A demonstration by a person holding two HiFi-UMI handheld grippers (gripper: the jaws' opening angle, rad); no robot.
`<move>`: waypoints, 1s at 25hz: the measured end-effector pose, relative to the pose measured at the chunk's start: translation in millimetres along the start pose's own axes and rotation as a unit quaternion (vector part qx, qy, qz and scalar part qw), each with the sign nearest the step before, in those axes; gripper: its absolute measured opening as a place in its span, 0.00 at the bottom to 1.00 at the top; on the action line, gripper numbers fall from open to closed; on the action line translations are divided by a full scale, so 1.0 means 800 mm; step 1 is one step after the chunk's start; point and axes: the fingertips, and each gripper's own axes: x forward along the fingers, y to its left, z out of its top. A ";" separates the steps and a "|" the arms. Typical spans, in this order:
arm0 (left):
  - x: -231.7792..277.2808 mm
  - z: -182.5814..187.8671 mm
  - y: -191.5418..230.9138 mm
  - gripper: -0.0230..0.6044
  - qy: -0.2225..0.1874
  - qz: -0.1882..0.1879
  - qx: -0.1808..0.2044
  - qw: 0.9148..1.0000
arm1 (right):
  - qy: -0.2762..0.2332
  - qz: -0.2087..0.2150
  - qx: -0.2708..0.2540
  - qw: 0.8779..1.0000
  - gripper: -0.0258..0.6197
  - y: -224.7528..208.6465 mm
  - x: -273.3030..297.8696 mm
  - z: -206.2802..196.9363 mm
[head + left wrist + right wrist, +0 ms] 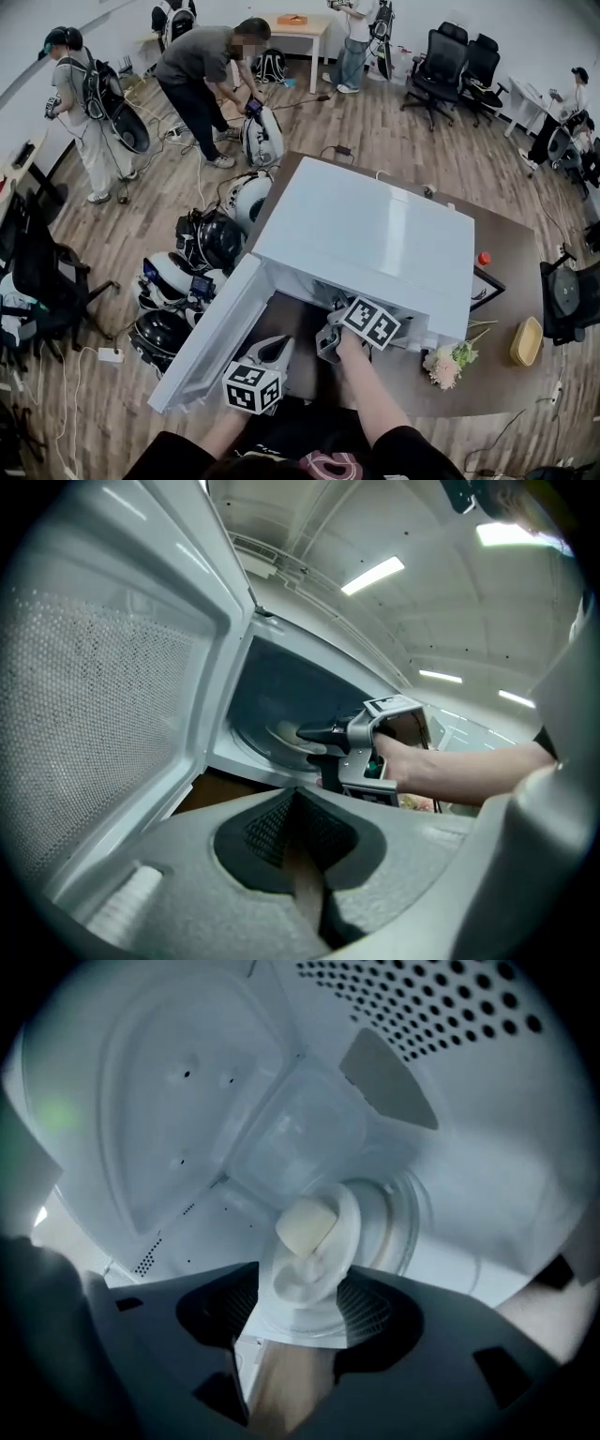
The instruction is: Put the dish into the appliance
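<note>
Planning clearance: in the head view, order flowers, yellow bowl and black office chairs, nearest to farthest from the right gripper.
1. The flowers, just right of the right gripper.
2. The yellow bowl, farther right.
3. The black office chairs, far back right.

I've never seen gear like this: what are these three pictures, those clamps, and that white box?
No robot here: a person holds a hand clamp in each hand. One picture is from a head camera looking down; the others ride on each clamp. On the brown table stands a white microwave, door open, with flowers beside it. The right clamp reaches inside, jaws apart around a small white dish resting, it seems, on the glass plate. The left clamp is outside, shut, empty.
</note>
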 end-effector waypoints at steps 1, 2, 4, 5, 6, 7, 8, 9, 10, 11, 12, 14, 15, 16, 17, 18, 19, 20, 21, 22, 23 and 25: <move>0.000 0.000 -0.001 0.05 0.000 -0.001 0.001 1.000 | 0.006 -0.004 -0.029 1.000 0.44 0.002 0.001 -0.001; 0.000 0.000 -0.002 0.05 0.000 -0.001 0.003 1.000 | 0.013 -0.010 -0.061 0.998 0.46 0.003 0.002 -0.002; 0.000 0.000 -0.002 0.05 0.000 -0.001 0.004 1.000 | 0.029 -0.024 -0.126 0.991 0.46 0.002 0.003 -0.005; 0.001 0.000 -0.002 0.05 0.000 0.000 0.004 1.000 | 0.038 -0.031 -0.154 0.987 0.47 0.002 0.003 -0.008; 0.001 -0.001 -0.002 0.05 0.001 0.000 0.004 1.000 | 0.048 -0.034 -0.178 0.982 0.48 0.002 0.003 -0.011; 0.001 -0.002 -0.001 0.05 0.002 0.001 0.003 1.000 | 0.057 -0.037 -0.197 0.978 0.49 0.002 0.003 -0.015; 0.002 -0.003 -0.001 0.05 0.004 0.002 0.003 1.000 | 0.067 -0.040 -0.214 0.974 0.50 0.002 0.003 -0.018; 0.002 -0.004 -0.001 0.05 0.005 0.002 0.002 1.000 | 0.077 -0.045 -0.232 0.969 0.51 0.002 0.003 -0.022; 0.002 -0.004 -0.002 0.05 0.005 0.001 0.002 1.000 | 0.086 -0.052 -0.249 0.963 0.52 0.002 0.002 -0.024; 0.002 -0.004 -0.002 0.05 0.005 0.001 0.002 1.000 | 0.096 -0.060 -0.265 0.958 0.52 0.002 0.001 -0.026; 0.003 -0.004 -0.002 0.05 0.005 0.001 0.002 1.000 | 0.103 -0.068 -0.276 0.953 0.52 0.002 0.000 -0.027; 0.005 -0.004 -0.001 0.05 0.007 0.003 0.001 1.000 | 0.113 -0.079 -0.288 0.948 0.52 0.002 -0.002 -0.028; 0.005 -0.004 0.000 0.05 0.009 0.006 0.000 1.000 | 0.115 -0.082 -0.292 0.946 0.52 0.001 -0.003 -0.029; 0.006 -0.004 0.001 0.05 0.010 0.008 -0.001 1.000 | 0.117 -0.084 -0.297 0.944 0.52 0.000 -0.003 -0.031; 0.005 -0.004 0.002 0.05 0.010 0.009 -0.002 1.000 | 0.119 -0.085 -0.302 0.942 0.51 -0.002 -0.003 -0.033; 0.005 -0.004 0.002 0.05 0.010 0.009 -0.002 1.000 | 0.121 -0.086 -0.307 0.940 0.51 -0.003 -0.003 -0.035; 0.005 -0.004 0.002 0.05 0.010 0.009 -0.002 1.000 | 0.122 -0.088 -0.311 0.939 0.51 -0.003 -0.004 -0.036; 0.006 -0.004 0.002 0.05 0.009 0.009 -0.003 1.000 | 0.121 -0.089 -0.311 0.939 0.51 -0.002 -0.006 -0.036; 0.007 -0.005 0.002 0.05 0.010 0.008 -0.004 1.000 | 0.118 -0.089 -0.307 0.940 0.51 -0.001 -0.008 -0.035; 0.008 -0.006 0.003 0.05 0.011 0.009 -0.007 1.000 | 0.115 -0.089 -0.301 0.943 0.51 -0.002 -0.009 -0.034; 0.008 -0.007 0.003 0.05 0.012 0.009 -0.010 1.000 | 0.112 -0.087 -0.293 0.945 0.51 -0.003 -0.010 -0.033; 0.009 -0.011 0.005 0.05 0.014 0.011 -0.016 1.000 | 0.111 -0.085 -0.285 0.948 0.51 -0.006 -0.013 -0.033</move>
